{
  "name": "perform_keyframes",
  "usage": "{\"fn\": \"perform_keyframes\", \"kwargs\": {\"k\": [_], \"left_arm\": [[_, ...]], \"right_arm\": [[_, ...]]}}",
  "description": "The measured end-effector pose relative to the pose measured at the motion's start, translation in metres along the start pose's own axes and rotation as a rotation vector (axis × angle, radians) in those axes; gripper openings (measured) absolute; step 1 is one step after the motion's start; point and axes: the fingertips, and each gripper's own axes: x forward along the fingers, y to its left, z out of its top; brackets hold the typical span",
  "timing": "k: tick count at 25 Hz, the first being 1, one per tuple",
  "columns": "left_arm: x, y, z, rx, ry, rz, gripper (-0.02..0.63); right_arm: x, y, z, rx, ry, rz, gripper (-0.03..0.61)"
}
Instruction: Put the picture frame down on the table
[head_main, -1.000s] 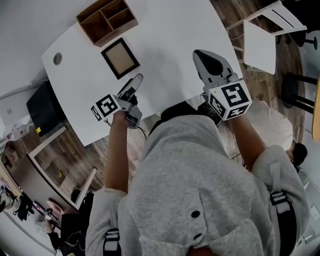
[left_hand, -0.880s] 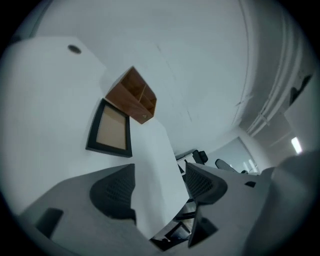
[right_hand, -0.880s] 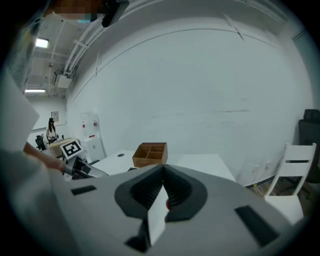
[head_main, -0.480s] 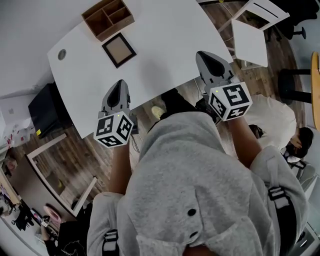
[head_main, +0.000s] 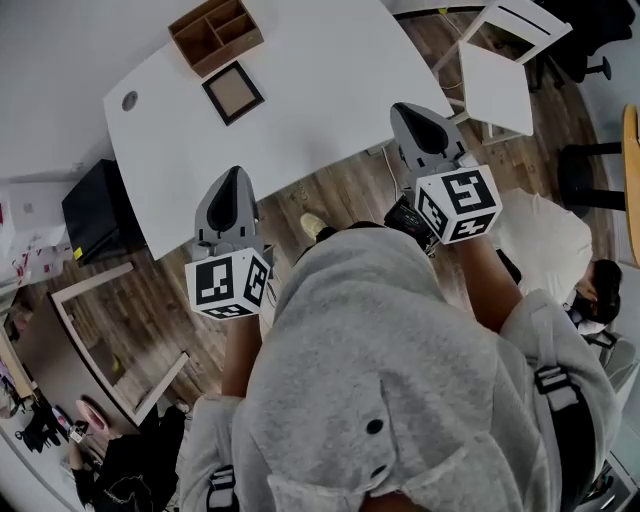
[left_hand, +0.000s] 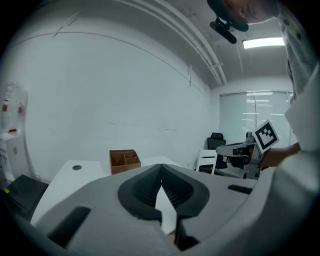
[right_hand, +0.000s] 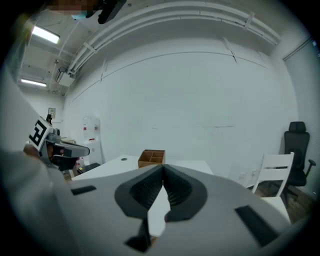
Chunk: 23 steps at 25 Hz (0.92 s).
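Note:
The dark-rimmed picture frame (head_main: 233, 92) lies flat on the white table (head_main: 320, 90), just in front of a wooden organiser (head_main: 216, 33). Neither gripper touches it. My left gripper (head_main: 232, 173) is held upright over the table's near edge, well short of the frame, with its jaws shut and empty (left_hand: 161, 176). Further right, my right gripper (head_main: 408, 108) hovers off the table's near corner, also shut with nothing in it (right_hand: 162, 172). Both gripper views show the organiser (left_hand: 124, 161) (right_hand: 151, 158) beyond the jaws, and the frame is hidden there.
A cable hole (head_main: 129, 100) marks the table's left end. A black box (head_main: 90, 205) sits on the wooden floor to the left. A white chair (head_main: 505, 80) stands right of the table, and a seated person (head_main: 592, 290) is at far right.
Both grippers have drawn back from the table toward my body. The left one has rolled from lying on its side to upright. The frame has not moved.

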Motion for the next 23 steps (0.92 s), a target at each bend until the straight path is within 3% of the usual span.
{"fn": "perform_keyframes", "kwargs": {"k": [12,23], "left_arm": [[-0.062,-0.091,-0.002,0.037,-0.029,0.036,0.020],[-0.108,-0.132,-0.026,0.054,-0.035,0.059,0.020]], "right_arm": [[-0.099,-0.023,-0.006,0.013,-0.041,0.012,0.026],[-0.156,-0.017,-0.032,0.004,-0.043,0.021,0.026]]}}
